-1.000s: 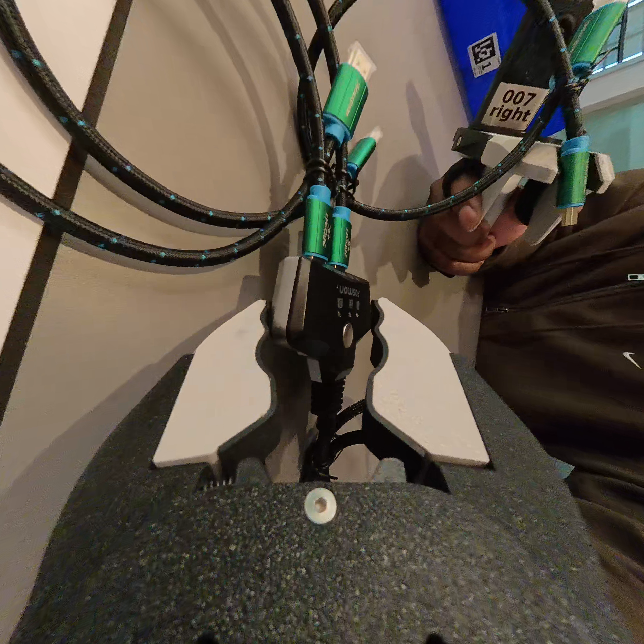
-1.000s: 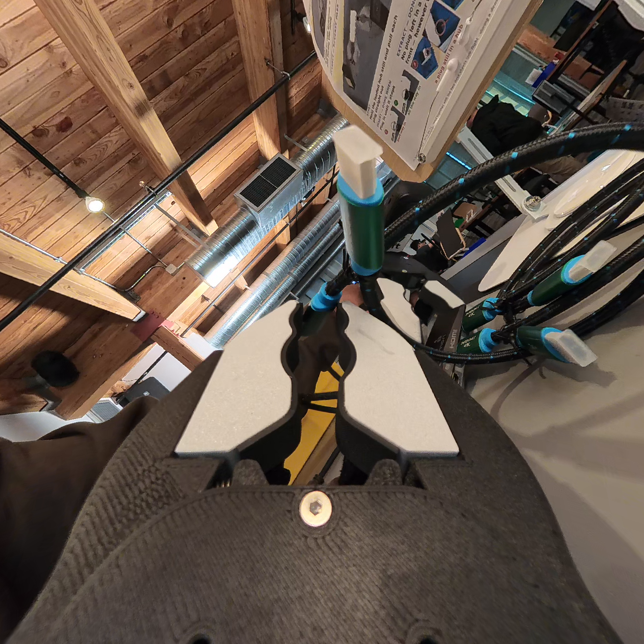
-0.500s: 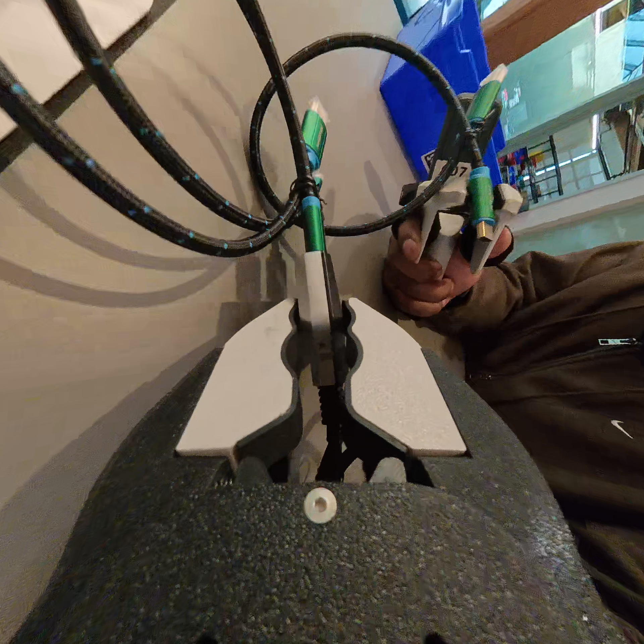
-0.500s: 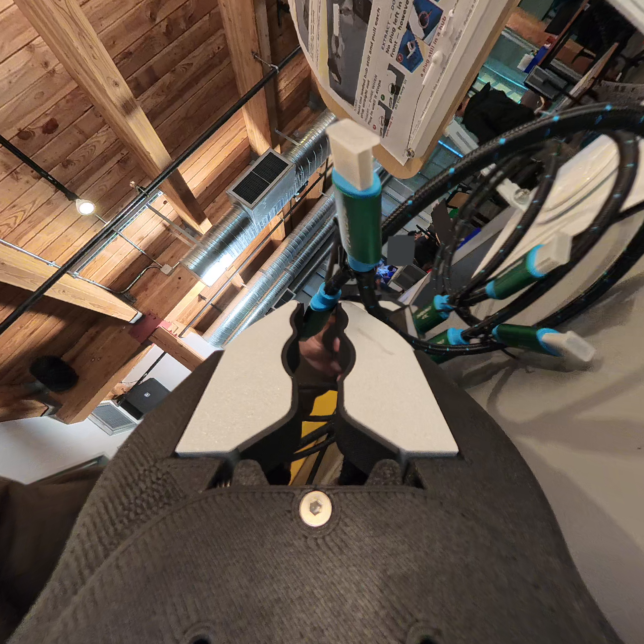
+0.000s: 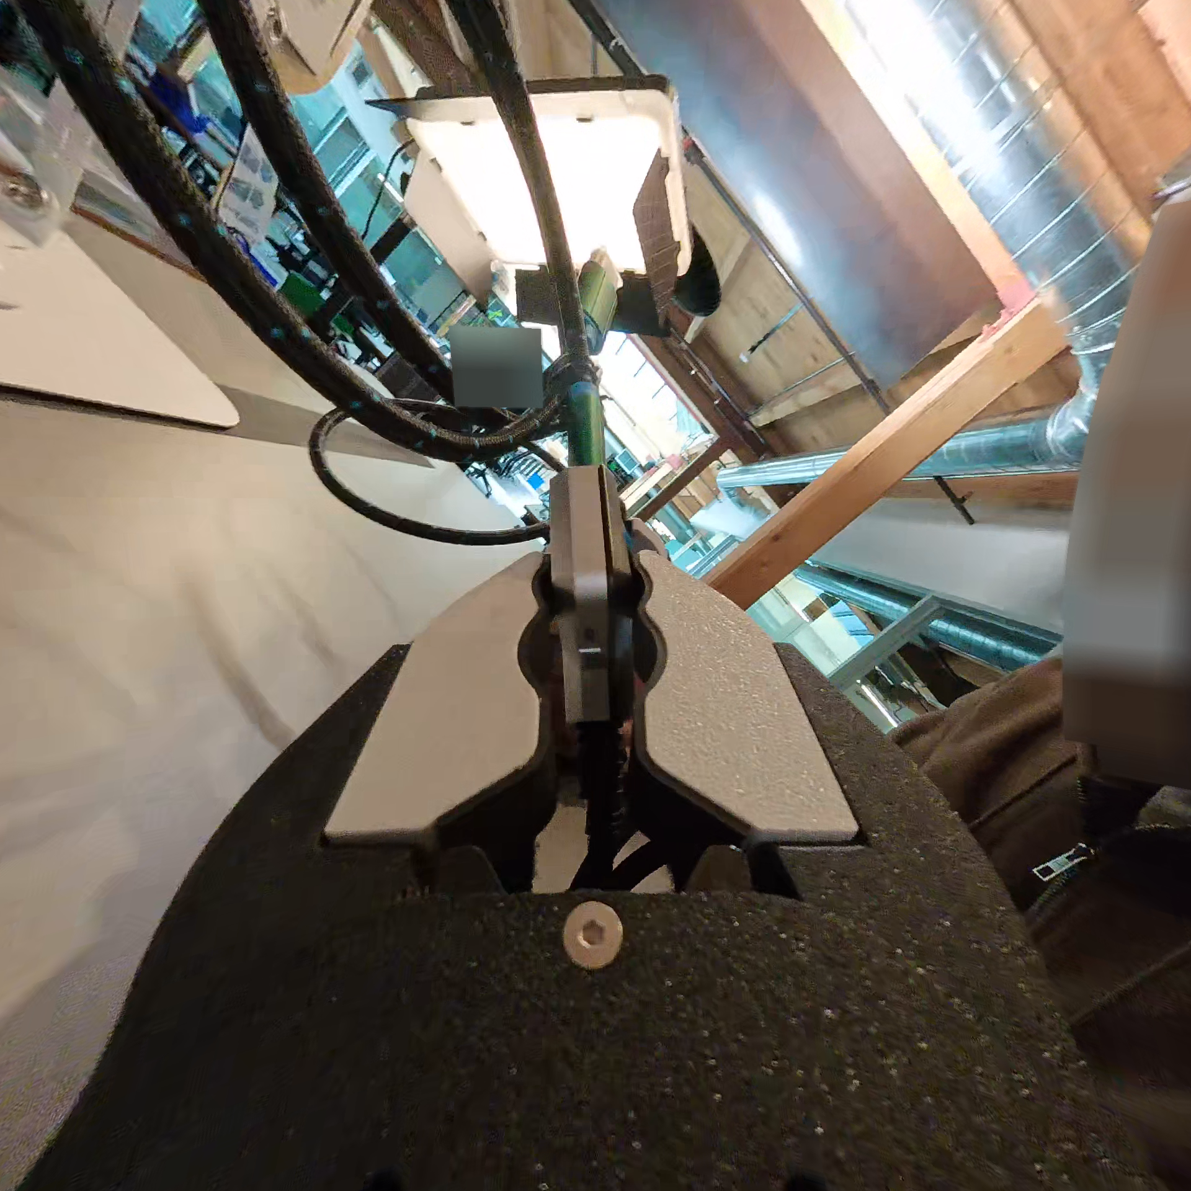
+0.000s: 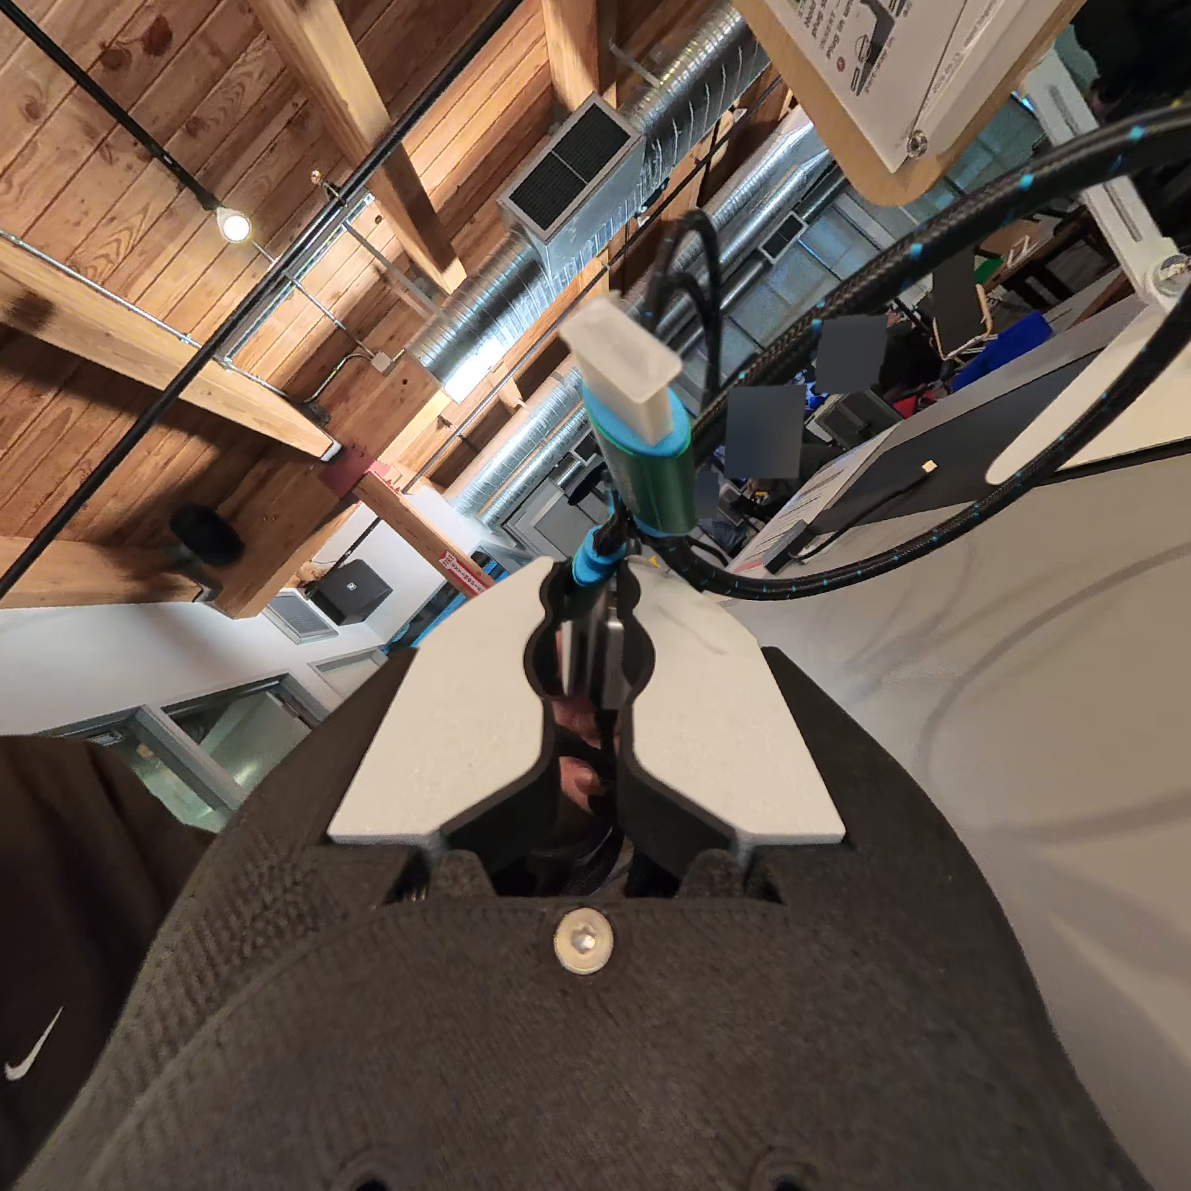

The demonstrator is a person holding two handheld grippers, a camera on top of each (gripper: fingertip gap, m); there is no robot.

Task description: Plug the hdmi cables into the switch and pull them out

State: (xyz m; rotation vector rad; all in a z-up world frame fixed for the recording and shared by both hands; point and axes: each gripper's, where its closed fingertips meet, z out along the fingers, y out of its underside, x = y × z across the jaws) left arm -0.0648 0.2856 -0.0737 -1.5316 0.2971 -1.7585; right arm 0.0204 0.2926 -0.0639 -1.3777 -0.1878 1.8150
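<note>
The flat grey-and-black plastic switch box [image 5: 585, 580] sits between pale grey fingers [image 5: 464, 702] on speckled black tongs. Black braided cables flecked with blue [image 5: 303, 213] loop over the off-white counter [image 5: 161, 580]. The metallic green plug [image 6: 651, 477] has blue collars and a translucent white cap.

surface: pale grey table [image 6: 1005, 741], also seen in the left wrist view [image 5: 161, 612]
on it: white rounded-corner board [image 5: 96, 348]; black box [image 6: 954, 464]; braided black cable [image 6: 870, 573] touching the top
</note>
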